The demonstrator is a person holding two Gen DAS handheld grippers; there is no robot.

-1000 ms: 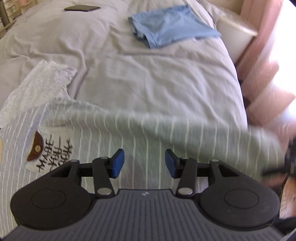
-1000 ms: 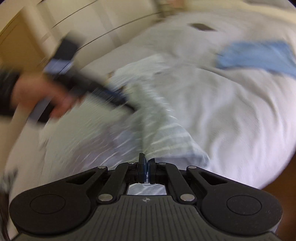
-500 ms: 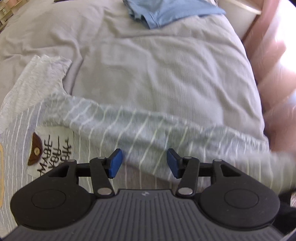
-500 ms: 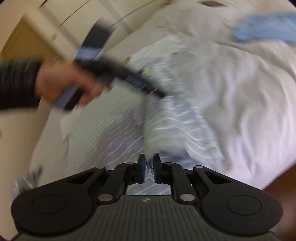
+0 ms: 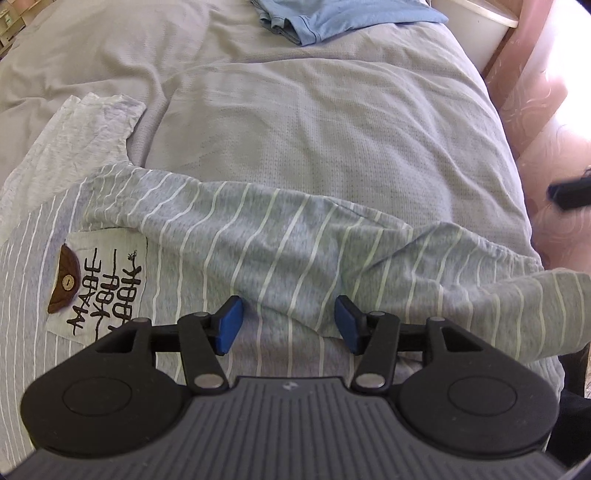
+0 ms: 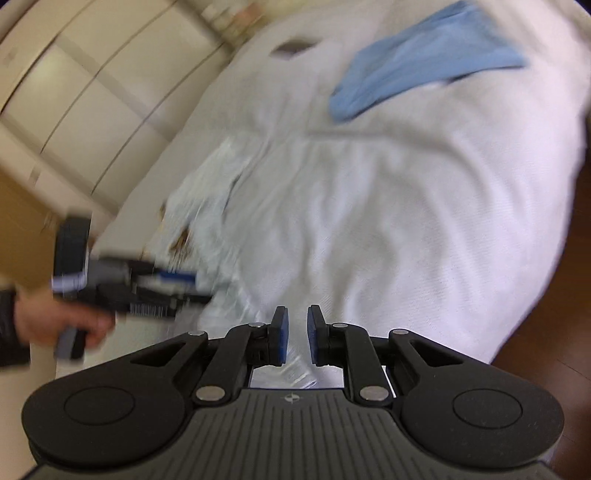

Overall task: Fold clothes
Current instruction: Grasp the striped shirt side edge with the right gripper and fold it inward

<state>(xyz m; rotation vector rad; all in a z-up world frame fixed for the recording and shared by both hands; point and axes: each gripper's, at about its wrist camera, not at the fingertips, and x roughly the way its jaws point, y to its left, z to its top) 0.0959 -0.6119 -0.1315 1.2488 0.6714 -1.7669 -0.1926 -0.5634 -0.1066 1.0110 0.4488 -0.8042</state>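
Observation:
A grey shirt with thin white stripes (image 5: pixel 280 243) lies on the bed, its right part folded over toward the left in a long diagonal band. A printed white chest pocket (image 5: pixel 107 280) shows at the left. My left gripper (image 5: pixel 288 325) is open just above the folded band, holding nothing. My right gripper (image 6: pixel 295 336) is open by a narrow gap, nothing between its pads, with the shirt's edge (image 6: pixel 284 373) blurred beneath it. In the blurred right wrist view a hand (image 6: pixel 55 325) holds the left gripper (image 6: pixel 147 291) over the shirt.
A folded light-blue garment (image 5: pixel 343 14) lies at the far end of the grey bedspread (image 5: pixel 314 129). A white bin (image 5: pixel 476 33) and pink curtain (image 5: pixel 543 122) stand at the bed's right. Cream wardrobe doors (image 6: pixel 74 92) are at the left; wooden floor (image 6: pixel 554 314) borders the bed's corner.
My right gripper, shut on the shirt's edge a second ago, has opened, let it go and pulled away to the right. The folded band now rests on the shirt. My left gripper moved forward slightly.

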